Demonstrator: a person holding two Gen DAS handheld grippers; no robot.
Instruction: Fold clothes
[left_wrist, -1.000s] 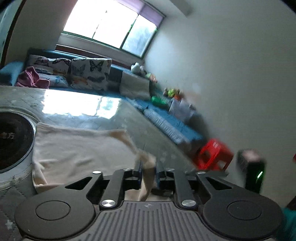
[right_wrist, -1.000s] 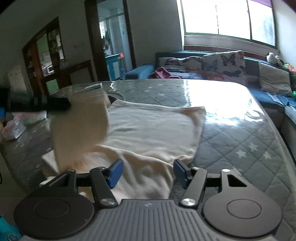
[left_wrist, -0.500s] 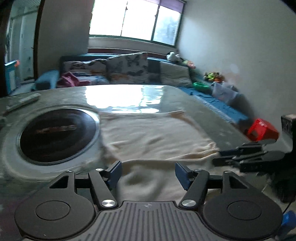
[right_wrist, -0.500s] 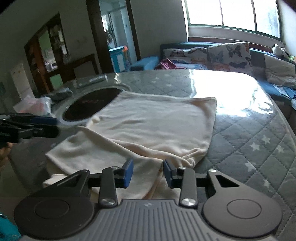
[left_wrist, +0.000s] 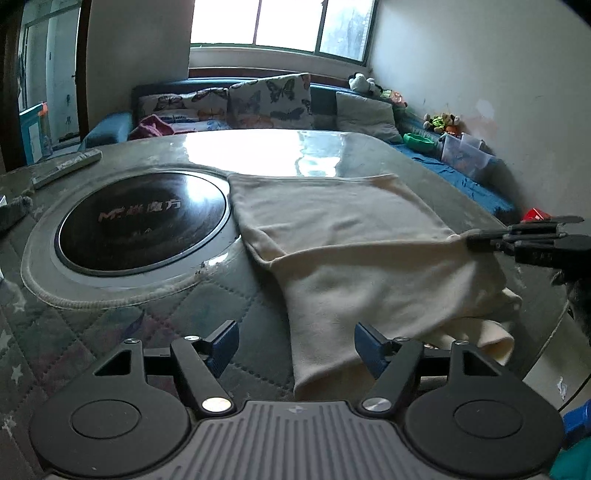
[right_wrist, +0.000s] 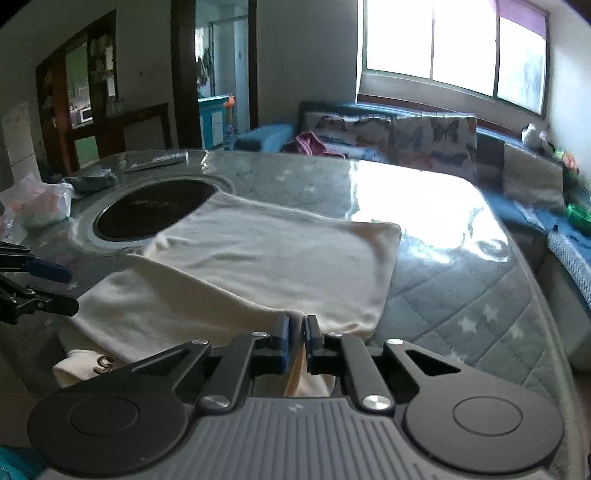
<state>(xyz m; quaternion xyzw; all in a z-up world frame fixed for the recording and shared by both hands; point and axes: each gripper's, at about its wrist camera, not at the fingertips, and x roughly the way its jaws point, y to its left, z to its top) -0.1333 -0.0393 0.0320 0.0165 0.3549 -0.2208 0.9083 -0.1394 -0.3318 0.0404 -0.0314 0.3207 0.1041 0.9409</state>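
Observation:
A cream garment (left_wrist: 351, 258) lies spread on the quilted table, its near part folded over itself and bunched at the table edge. My left gripper (left_wrist: 295, 345) hovers open over the garment's near left corner with nothing between its fingers. In the right wrist view my right gripper (right_wrist: 295, 339) is shut on the near edge of the garment (right_wrist: 258, 258). The left wrist view shows that right gripper (left_wrist: 471, 238) from the side, pinching the cloth's right edge. The left gripper (right_wrist: 55, 290) appears at the far left of the right wrist view, clear of the cloth.
A round black induction cooktop (left_wrist: 144, 225) is set in the table (left_wrist: 110, 321) left of the garment, which overlaps its rim. A remote (left_wrist: 66, 168) and a plastic bag (right_wrist: 37, 206) lie on the far left. A sofa with butterfly cushions (left_wrist: 269, 99) stands behind the table.
My left gripper let go of the cloth, opened, and swung round to face the table. My right gripper went from open to shut on the garment's near edge.

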